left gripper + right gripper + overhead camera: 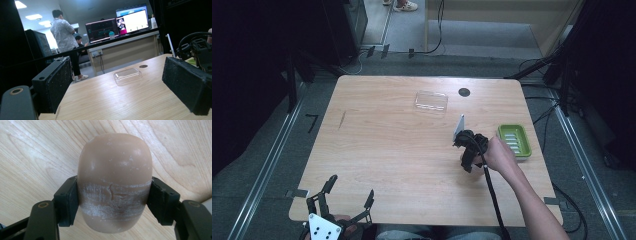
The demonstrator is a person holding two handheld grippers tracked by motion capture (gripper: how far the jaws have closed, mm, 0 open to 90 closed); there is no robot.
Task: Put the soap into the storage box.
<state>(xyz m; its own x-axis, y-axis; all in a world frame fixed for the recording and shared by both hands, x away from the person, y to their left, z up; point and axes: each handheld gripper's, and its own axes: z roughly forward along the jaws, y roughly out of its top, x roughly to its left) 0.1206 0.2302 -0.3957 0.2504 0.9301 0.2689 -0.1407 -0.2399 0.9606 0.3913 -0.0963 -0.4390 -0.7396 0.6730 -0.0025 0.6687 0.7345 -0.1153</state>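
I hold one pair of tongs in each hand at a wooden table (377, 150). My right tongs (113, 202) are pinching a brown bar of soap (115, 175). The two black jaws press on its left and right sides, low down on the bar, where it looks scratched and white. The soap is just above the table, and I cannot tell if it touches the wood.

Seen from above, my right hand (499, 152) is just beside the green soap dish (523, 142), on its left side. The dish has ridges inside and nothing in it. A clear plastic lid (431, 101) lies farther back from the green dish and to its left. A small dark round spot (464, 92) on the table is behind the dish too, near the lid.

My left tongs (344, 200) are far from the green dish, at the near edge of the table. Their jaws are spread wide and hold nothing.

I think the soap belongs in the green dish. Here is what could go wrong. Soap is smooth and rounded, so it could slip out and drop on the table. If I squeeze too hard, it could pop out. I could also bump the light dish and push it away.
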